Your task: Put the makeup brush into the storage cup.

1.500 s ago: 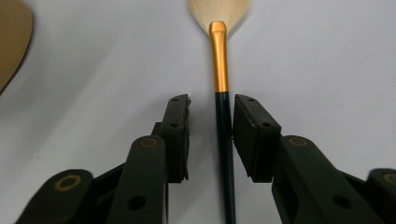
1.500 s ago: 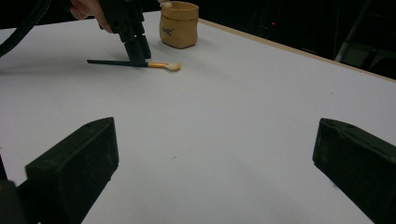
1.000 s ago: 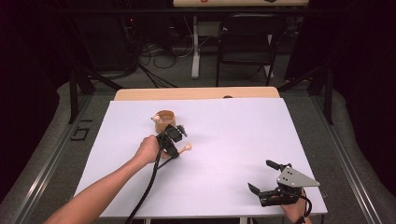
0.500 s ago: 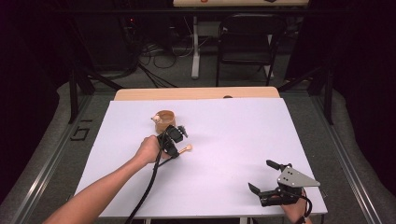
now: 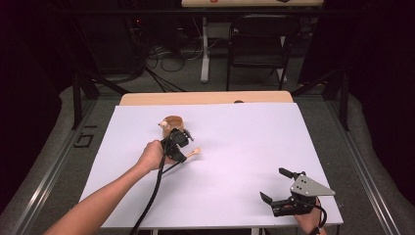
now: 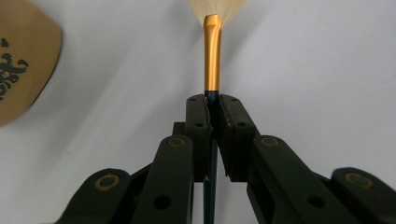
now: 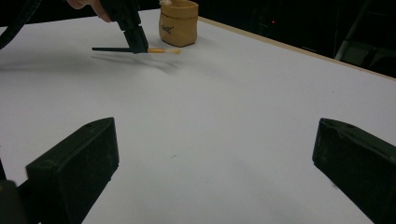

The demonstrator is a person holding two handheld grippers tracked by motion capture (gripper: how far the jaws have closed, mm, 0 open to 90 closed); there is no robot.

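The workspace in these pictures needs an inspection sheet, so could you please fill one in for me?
Surface: white table top, flat, bare over most of its area.
Job's things: brush with a gold collar and pale bristles, clamped by its dark handle; small tan pouch standing behind it.
Clutter: nothing seen.
Grippers: left gripper shut on the brush; right gripper open, at the near right corner.
Cables: black cable trailing along the left forearm.
Surroundings: dark room, folding chair and floor wires beyond the table.
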